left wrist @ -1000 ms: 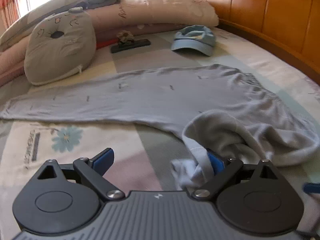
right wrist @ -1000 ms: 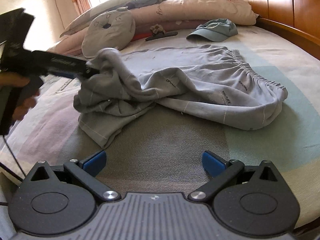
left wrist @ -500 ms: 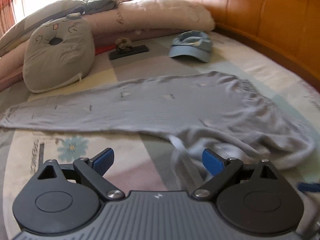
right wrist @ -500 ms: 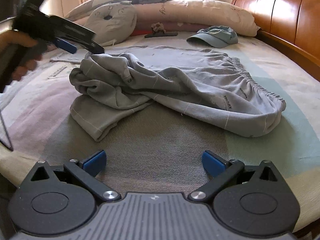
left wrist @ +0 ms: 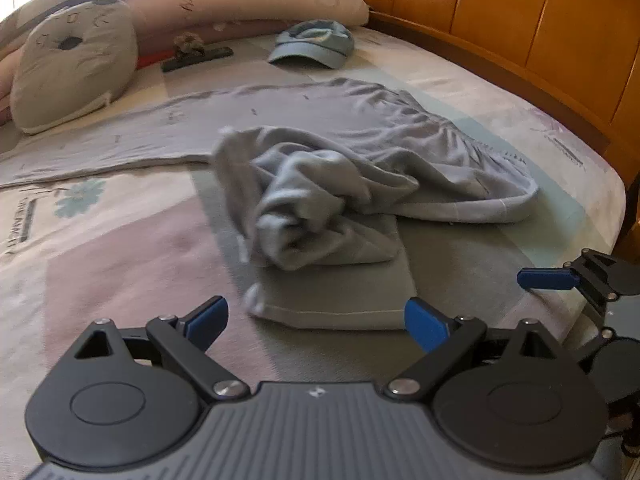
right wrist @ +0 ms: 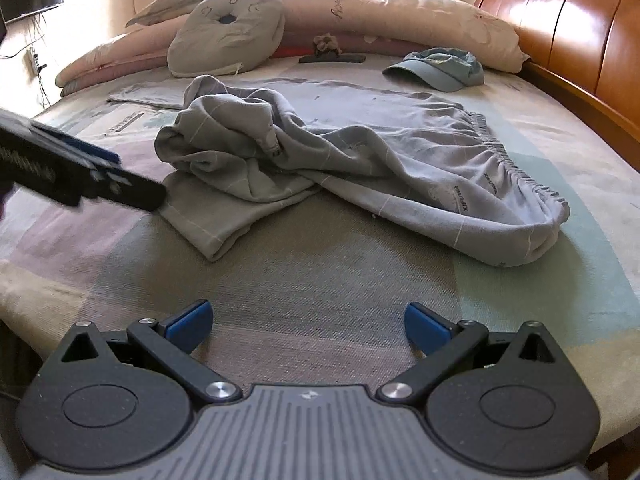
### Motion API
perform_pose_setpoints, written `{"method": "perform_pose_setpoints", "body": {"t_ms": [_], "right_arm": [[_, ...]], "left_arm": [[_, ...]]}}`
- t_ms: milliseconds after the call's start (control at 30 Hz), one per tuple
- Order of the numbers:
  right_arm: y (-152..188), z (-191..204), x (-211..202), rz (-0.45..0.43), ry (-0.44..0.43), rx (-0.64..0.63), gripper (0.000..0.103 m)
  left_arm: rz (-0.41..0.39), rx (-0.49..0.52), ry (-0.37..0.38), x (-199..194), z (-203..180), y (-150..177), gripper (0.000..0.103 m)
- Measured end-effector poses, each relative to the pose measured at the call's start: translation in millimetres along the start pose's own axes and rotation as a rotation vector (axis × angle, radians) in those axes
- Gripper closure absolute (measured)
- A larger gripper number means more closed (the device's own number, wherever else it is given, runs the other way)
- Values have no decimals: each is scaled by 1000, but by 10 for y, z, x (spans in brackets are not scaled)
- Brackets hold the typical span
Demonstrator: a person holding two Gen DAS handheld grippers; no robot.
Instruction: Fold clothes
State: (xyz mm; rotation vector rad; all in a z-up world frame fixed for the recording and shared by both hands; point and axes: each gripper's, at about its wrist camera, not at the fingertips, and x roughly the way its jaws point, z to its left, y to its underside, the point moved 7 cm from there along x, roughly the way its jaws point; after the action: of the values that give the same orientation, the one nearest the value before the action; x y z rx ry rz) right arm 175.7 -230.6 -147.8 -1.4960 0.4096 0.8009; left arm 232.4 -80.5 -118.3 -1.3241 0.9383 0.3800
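Note:
Grey trousers point(left wrist: 360, 168) lie on the bed, one leg stretched flat toward the far left, the other bunched in a heap point(left wrist: 316, 216) near the front. In the right wrist view the same trousers point(right wrist: 360, 152) show an elastic waistband point(right wrist: 516, 164) at the right. My left gripper point(left wrist: 316, 318) stands open just short of the heap's cuff, nothing between its fingers. My right gripper point(right wrist: 308, 322) is open over bare bedspread, well back from the cloth. The left gripper's dark body point(right wrist: 80, 176) crosses the left edge of the right wrist view.
A blue cap point(left wrist: 312, 44) and a dark clip-like object point(left wrist: 196, 56) lie beyond the trousers. A grey plush cushion point(left wrist: 72, 72) and rolled bedding point(left wrist: 260, 0) line the far side. A wooden headboard point(left wrist: 520, 28) curves along the right. The bed's front edge point(right wrist: 24, 312) is near.
My left gripper has let go of the bunched trouser leg and drawn back toward the bed's front edge. The leg dropped into a heap. The right gripper stayed open.

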Motion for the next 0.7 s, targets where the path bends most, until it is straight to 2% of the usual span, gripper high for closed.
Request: {"method": "perform_pose_setpoints", "body": {"t_ms": [200, 367, 567, 700], "right_arm": [[8, -87, -115, 7, -34, 96, 0], [5, -175, -190, -2, -35, 150, 0], [-13, -238, -242, -20, -34, 181, 0], [-2, -278, -273, -27, -29, 199, 0]], "left_arm": [[3, 27, 2, 219, -208, -32, 8], [-10, 54, 52, 271, -359, -82, 8], [9, 82, 8, 438, -346, -143, 8], [11, 125, -56, 505, -332, -141, 8]]}}
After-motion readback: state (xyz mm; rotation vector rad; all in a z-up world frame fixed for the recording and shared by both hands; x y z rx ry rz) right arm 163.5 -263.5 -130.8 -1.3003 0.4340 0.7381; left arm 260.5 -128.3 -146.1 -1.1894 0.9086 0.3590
